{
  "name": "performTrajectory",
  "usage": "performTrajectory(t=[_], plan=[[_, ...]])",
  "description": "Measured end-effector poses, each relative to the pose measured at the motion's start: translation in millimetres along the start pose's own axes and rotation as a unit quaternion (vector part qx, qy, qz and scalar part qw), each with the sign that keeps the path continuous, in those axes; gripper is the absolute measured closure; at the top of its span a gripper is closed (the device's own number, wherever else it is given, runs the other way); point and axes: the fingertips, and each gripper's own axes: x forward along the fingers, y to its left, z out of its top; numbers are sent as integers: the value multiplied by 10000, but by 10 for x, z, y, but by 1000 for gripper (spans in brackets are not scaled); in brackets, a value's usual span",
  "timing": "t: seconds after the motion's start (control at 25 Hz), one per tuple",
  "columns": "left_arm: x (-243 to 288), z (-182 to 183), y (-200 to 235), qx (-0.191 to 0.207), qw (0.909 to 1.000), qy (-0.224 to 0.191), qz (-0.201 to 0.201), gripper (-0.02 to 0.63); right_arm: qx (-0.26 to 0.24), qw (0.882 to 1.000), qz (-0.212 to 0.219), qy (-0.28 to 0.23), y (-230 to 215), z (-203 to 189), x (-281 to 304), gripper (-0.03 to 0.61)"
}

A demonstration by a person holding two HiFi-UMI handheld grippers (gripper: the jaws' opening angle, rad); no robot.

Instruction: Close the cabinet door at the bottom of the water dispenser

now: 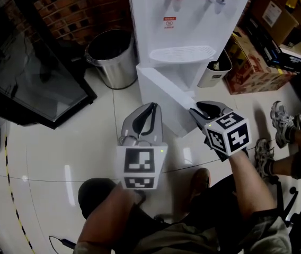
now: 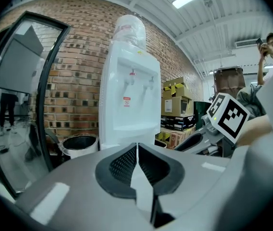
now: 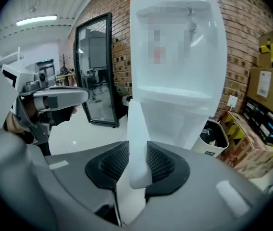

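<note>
The cabinet door [image 1: 165,97] stands swung out from the water dispenser [image 1: 185,30]. The right tool [image 1: 201,110] has its jaws wide around the door's edge, and the left tool [image 1: 151,109] is closed and empty. Next, I think, it must swing the door shut.

left hand-held gripper [image 1: 150,108] points nearly level, jaws together; right hand-held gripper [image 1: 201,109] tilts downward, jaws apart.
</note>
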Motion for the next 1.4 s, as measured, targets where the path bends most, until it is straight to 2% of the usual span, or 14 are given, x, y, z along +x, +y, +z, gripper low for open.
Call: performTrajectory(t=[0.56, 0.76, 0.92, 1.0, 1.08, 1.28, 1.4], plan=[[74, -137, 164, 41, 9998, 135, 113, 608, 866, 9925, -769, -392, -849, 134, 116, 497], [137, -214, 224, 136, 9995, 233, 153, 612, 998, 9848, -1285, -605, -1087, 204, 171, 512], [204, -266, 280, 170, 9992, 305, 186, 612, 926, 9774, -1742, -764, -1245, 281, 252, 551], [226, -274, 336, 177, 9990, 336, 241, 612, 1014, 9718, -1932, -891, -1334, 327, 300, 572], [235, -250, 390, 135, 9990, 315, 303, 612, 1370, 9635, -2011, -1119, -1454, 355, 339, 578], [256, -182, 491, 73, 9986, 214, 487, 612, 2443, 9336, -1809, -1896, -1714, 440, 419, 578], [303, -232, 543, 36, 9978, 286, 594, 612, 2798, 9143, -1989, -2150, -1881, 450, 390, 578]])
